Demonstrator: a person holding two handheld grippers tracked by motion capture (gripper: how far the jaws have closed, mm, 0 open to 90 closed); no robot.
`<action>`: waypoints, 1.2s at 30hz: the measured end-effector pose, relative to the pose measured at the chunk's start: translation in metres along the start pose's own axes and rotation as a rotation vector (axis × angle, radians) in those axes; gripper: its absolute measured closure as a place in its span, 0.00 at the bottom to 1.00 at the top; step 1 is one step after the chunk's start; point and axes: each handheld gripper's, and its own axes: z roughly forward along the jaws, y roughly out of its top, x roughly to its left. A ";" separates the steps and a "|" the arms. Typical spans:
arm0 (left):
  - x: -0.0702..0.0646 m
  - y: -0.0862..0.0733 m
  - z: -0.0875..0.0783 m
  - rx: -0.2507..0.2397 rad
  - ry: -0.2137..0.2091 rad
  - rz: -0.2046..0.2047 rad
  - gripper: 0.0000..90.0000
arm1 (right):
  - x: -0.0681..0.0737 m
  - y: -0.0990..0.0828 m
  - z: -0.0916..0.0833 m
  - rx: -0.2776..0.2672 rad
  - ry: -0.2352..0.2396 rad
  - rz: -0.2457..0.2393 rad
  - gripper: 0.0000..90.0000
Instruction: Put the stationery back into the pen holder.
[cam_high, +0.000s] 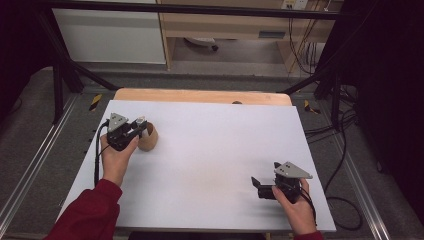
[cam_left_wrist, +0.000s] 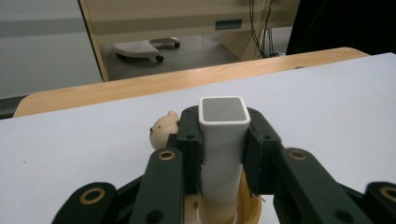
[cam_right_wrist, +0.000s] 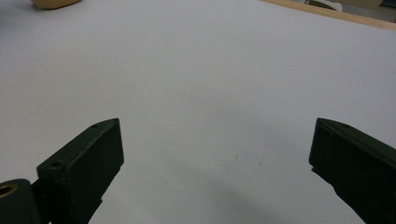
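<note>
Nearest, at the white table's (cam_high: 200, 165) front right, the right gripper (cam_high: 256, 184) rests low with its jaws spread wide, holding nothing. Farther off at the left, the left gripper (cam_high: 141, 126) clamps an upright white square tube (cam_left_wrist: 223, 140) standing in a wooden cup (cam_high: 148, 137).

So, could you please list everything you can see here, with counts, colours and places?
White rectangular hollow tube: one, white, upright, clamped between the left jaws above the holder.
Round wooden holder with a bear-head figure: one, tan, left side of the table.
White-topped table with a wooden far edge: one.
Light wooden cabinet: one, beyond the table.
Left gripper: black, shut on the tube.
Right gripper: black, open, near right.
</note>
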 end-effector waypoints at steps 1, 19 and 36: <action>0.000 0.000 0.000 0.002 0.000 0.001 0.79 | 0.000 0.000 0.000 0.001 0.000 0.000 0.04; -0.009 0.005 -0.009 -0.056 0.019 0.023 0.39 | 0.000 0.000 0.000 -0.001 0.001 -0.003 0.04; -0.032 0.023 -0.007 -0.045 -0.070 -0.011 0.09 | 0.000 0.000 0.000 0.002 0.003 0.003 0.03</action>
